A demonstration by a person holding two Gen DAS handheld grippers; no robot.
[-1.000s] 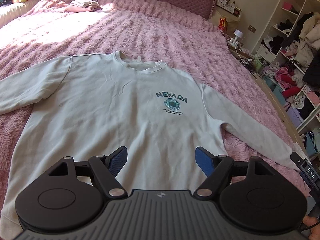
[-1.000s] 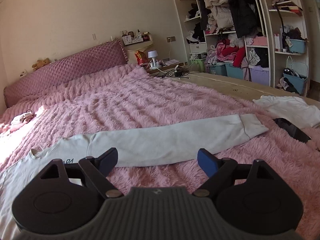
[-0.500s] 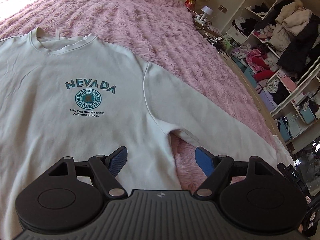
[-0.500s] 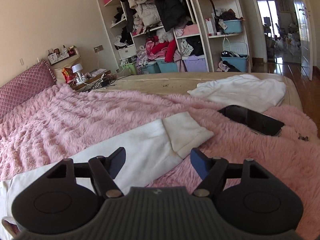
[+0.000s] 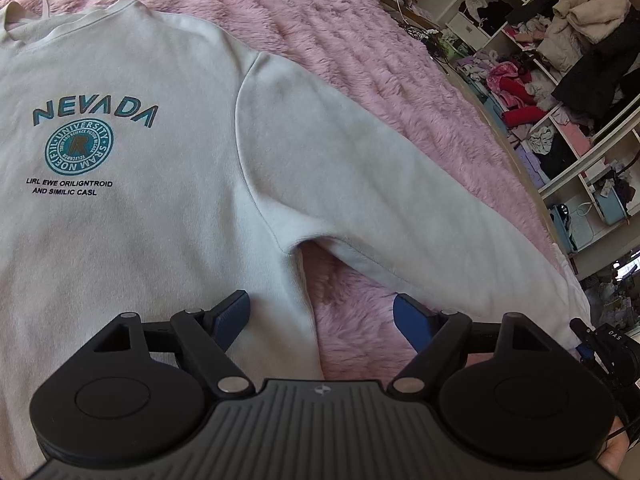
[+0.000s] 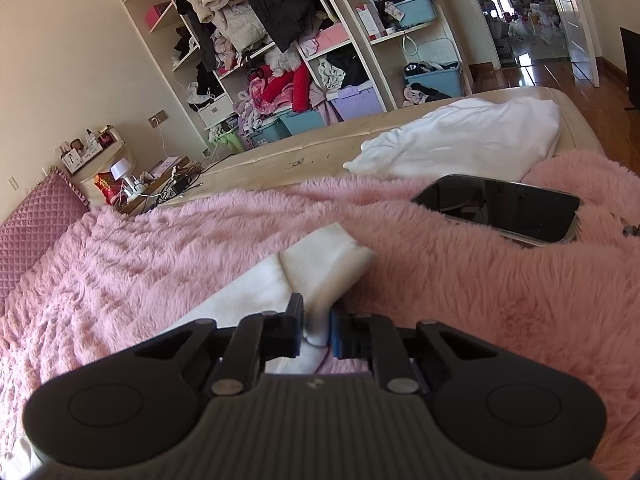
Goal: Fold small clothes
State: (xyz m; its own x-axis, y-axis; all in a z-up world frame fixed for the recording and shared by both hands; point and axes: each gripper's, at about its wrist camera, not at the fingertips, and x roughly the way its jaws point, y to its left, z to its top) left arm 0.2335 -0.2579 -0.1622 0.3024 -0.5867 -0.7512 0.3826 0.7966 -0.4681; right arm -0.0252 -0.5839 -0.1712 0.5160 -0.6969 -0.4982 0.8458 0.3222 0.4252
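Right gripper (image 6: 318,326) fingers clamped on the sleeve cuff (image 6: 326,258), pointing shallowly down over the pink blanket (image 6: 460,292). Phone (image 6: 500,208) lies far right of the cuff. Left gripper (image 5: 322,314) fingers wide open, nothing between them, tilted steeply down above the armpit of the sweatshirt (image 5: 140,184), which lies flat, print up, on the blanket.

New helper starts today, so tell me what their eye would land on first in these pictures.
First, the pale sweatshirt with the teal NEVADA print, spread flat on the fluffy pink blanket. Next, the right claw shut on the sleeve cuff, while the left claw hangs open over the underarm. A black phone lies on the blanket just beyond the cuff.
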